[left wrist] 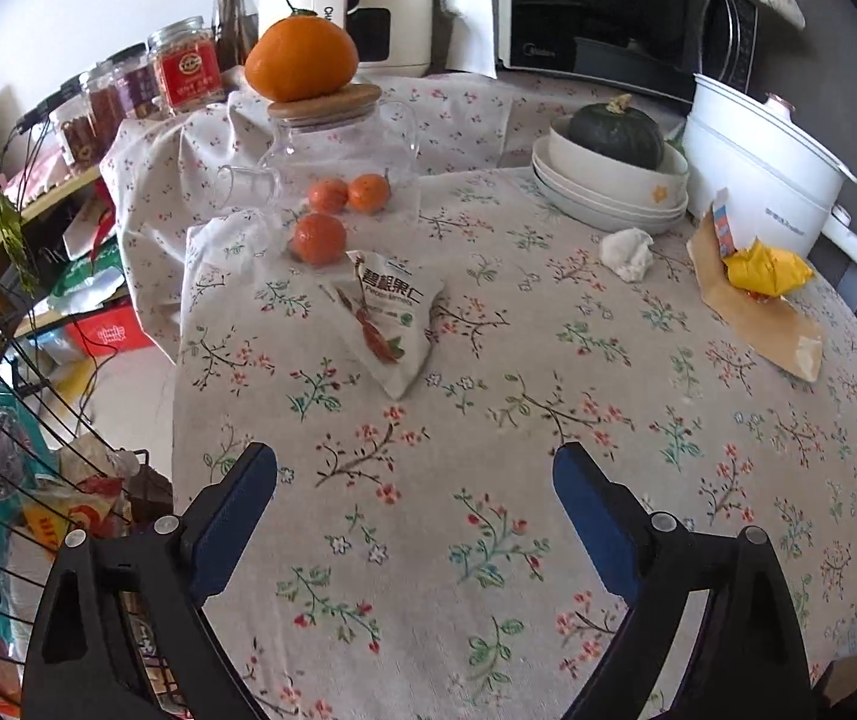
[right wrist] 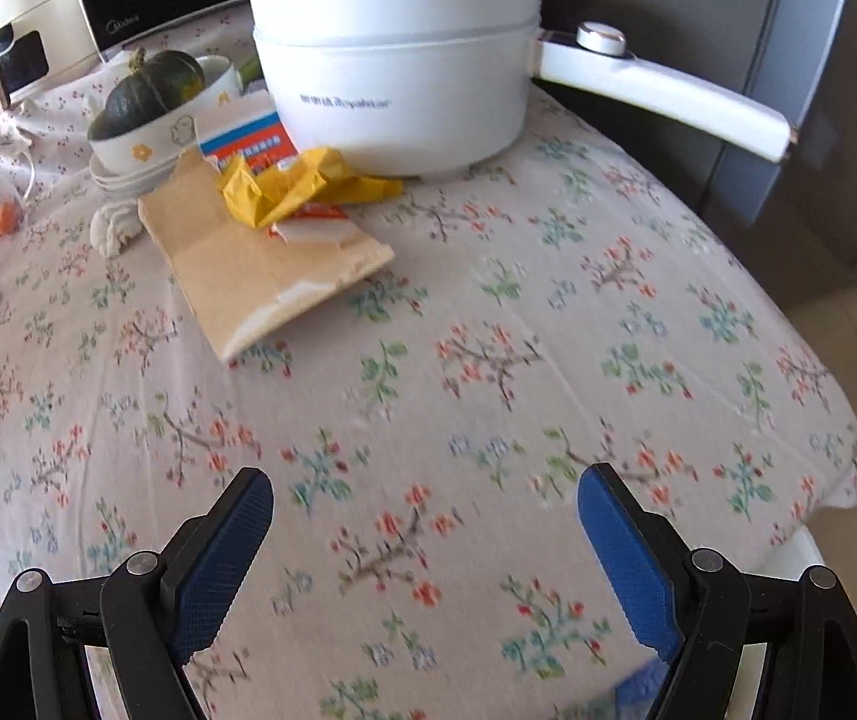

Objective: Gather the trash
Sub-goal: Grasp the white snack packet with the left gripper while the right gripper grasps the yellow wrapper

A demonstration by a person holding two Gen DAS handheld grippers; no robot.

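A white snack packet lies on the floral tablecloth ahead of my left gripper, which is open and empty above the cloth. Further right lie a crumpled white tissue, a brown paper envelope and a crumpled yellow wrapper. In the right wrist view the same brown envelope, yellow wrapper and an orange-and-blue carton lie beside the white pot, with the tissue to their left. My right gripper is open with nothing between its fingers, well short of them.
A wire bin with trash stands left of the table. On the table are a glass jar topped by an orange, small tangerines, stacked bowls holding a green squash, and a white electric pot. The table's edge is close on the right.
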